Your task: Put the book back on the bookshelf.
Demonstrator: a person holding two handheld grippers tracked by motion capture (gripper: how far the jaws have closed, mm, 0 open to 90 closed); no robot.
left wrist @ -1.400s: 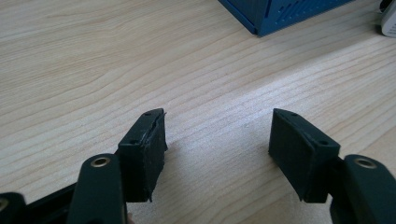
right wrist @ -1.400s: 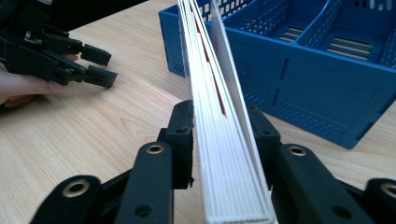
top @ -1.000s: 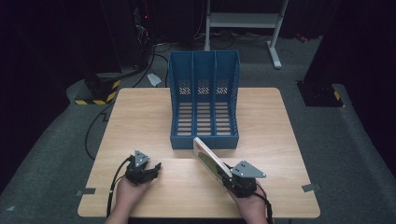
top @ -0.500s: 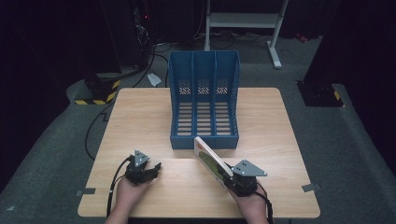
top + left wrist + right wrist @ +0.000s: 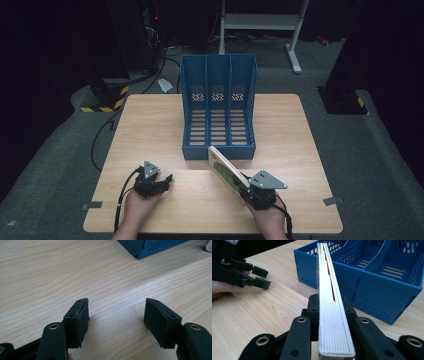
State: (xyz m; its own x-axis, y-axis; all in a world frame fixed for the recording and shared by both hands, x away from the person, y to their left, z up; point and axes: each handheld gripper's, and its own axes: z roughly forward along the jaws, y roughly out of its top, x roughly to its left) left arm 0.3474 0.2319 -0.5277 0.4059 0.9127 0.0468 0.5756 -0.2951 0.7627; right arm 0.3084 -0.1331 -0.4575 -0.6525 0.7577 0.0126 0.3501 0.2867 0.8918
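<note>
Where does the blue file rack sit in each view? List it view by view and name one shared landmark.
High view: the blue file rack stands mid-table, toward the far edge.
Left gripper view: a corner of the rack cuts in at the top edge, right of centre.
Right gripper view: the rack spans the upper right, behind the held book.
Shared landmark: the wooden table.

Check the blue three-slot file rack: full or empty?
Empty. In the high view all three compartments of the blue plastic file rack show bare slotted floors. The thin white book sits outside it, clamped in the right claw.
</note>
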